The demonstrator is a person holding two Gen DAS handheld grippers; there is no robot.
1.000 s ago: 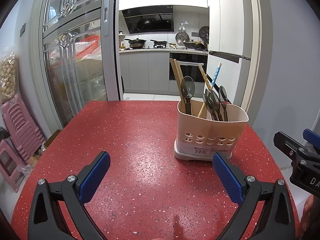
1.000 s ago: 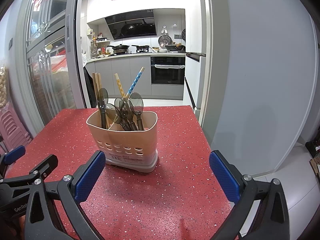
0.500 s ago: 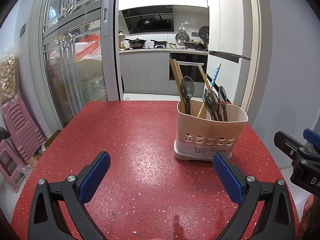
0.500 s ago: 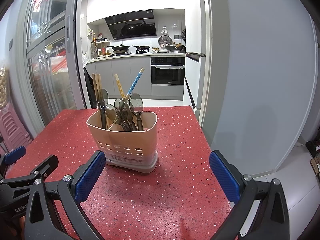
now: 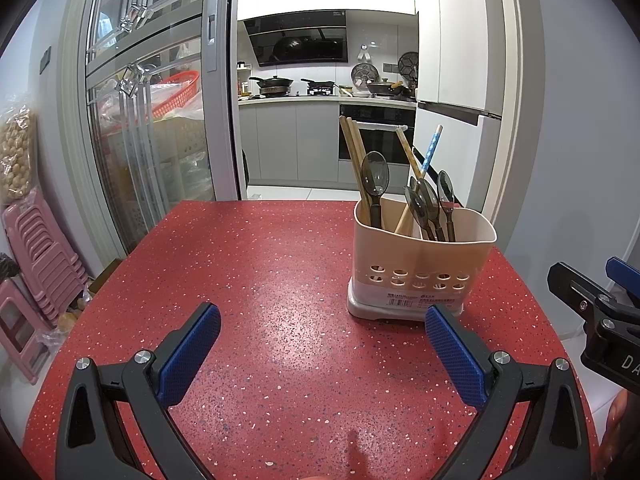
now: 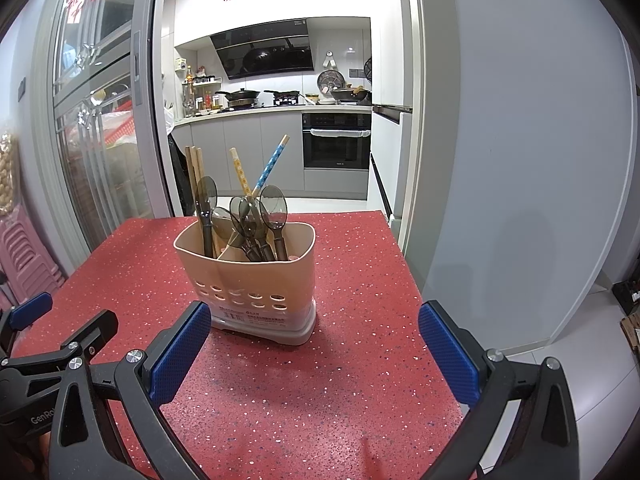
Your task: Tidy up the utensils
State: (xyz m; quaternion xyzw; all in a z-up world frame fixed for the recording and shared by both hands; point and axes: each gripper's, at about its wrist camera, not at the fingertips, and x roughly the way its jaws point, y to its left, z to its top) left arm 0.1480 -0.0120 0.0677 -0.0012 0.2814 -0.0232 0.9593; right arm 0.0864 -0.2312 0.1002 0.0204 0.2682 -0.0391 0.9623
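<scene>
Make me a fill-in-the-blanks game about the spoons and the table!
The table is the colour ____.
The dark spoons stand in a beige ____.
The left gripper and right gripper both hold ____.
One chopstick is dotted white on ____.

Missing words: red; holder; nothing; blue

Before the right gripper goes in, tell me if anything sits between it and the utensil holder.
Nothing visible does. The right gripper is open, and only bare red table lies between it and the utensil holder.
</scene>
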